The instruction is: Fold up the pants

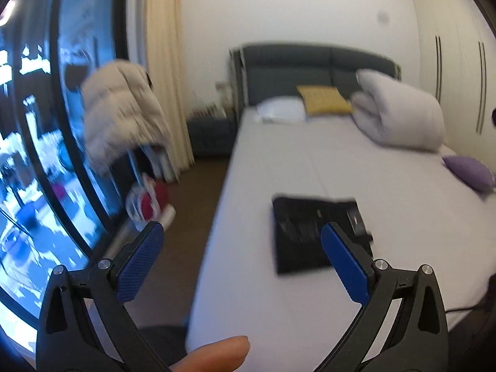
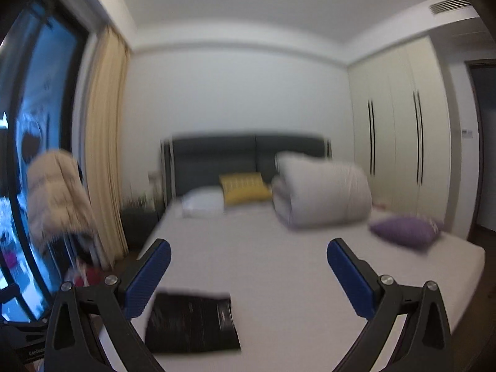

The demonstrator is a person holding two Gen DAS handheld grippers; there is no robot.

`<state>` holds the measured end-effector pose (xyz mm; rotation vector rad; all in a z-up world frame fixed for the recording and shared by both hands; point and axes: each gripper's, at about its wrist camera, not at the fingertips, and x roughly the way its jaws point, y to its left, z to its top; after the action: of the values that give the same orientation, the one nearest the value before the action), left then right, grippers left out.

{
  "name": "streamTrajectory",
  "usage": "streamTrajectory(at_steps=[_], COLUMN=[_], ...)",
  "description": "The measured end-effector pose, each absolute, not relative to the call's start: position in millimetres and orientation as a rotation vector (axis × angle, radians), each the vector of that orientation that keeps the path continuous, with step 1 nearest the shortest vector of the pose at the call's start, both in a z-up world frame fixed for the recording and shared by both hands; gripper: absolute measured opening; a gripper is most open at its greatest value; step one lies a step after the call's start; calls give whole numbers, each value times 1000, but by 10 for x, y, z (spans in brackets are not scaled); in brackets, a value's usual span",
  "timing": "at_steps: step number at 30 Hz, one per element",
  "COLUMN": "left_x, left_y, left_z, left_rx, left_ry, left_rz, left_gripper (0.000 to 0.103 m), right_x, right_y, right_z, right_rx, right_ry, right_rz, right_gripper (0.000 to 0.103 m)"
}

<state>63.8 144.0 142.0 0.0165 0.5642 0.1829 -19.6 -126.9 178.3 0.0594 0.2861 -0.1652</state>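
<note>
Bedroom with a wide white mattress [image 2: 279, 279], a dark grey upholstered headboard [image 2: 248, 158], cream curtain [image 2: 105, 142] by a big dark-framed window [image 1: 62, 124], and pale wardrobe doors [image 2: 400, 136] down the far side. Black pants [image 2: 190, 322], already a compact flat rectangle, near the foot of the mattress toward its window-side edge; same dark rectangle [image 1: 310, 232] in the left wrist view, partly behind one blue pad. Rolled white duvet [image 2: 322, 192], mustard-yellow cushion [image 2: 245, 187], white pillow [image 2: 203, 201] and purple cushion [image 2: 406, 229] well apart from it, up by the headboard. Left gripper [image 1: 241, 232] spread wide, nothing between the blue pads, raised off the bed. Right gripper [image 2: 248, 251] likewise spread wide and empty, hovering above the mattress. Both views blurred, so fine creases unreadable. Probably the last stage: fold looks finished, or close to it. For a clean finish: check the edges for squareness, smooth any bulge with a flat pad rather than a pinch, avoid dragging the top layer sideways. If another fold is wanted, pinch both corners of one short edge together, lift low, lay over evenly. Risk: a careless brush undoing the stack.
</note>
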Motion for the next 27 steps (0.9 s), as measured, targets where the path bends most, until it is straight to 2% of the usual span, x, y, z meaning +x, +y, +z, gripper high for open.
streamTrajectory(at_steps=[6,12,21,27], left_x=[956,1336,1580,1664], left_y=[1394,1382,1361,1337], left_z=[821,326,40,-89], left_rx=[-32,-53,-37,-42], left_ry=[683,748,803,833], left_rz=[166,169,182,177], left_gripper=[103,103,103,103], right_x=[-17,62,284,342], right_y=[-1219,-1136,-1085,-1057], right_z=[1196,805,414,336], right_rx=[33,47,45,32], right_ry=[501,631,790,809], right_rz=[-134,-97,-71,-74], right_gripper=[103,103,103,103])
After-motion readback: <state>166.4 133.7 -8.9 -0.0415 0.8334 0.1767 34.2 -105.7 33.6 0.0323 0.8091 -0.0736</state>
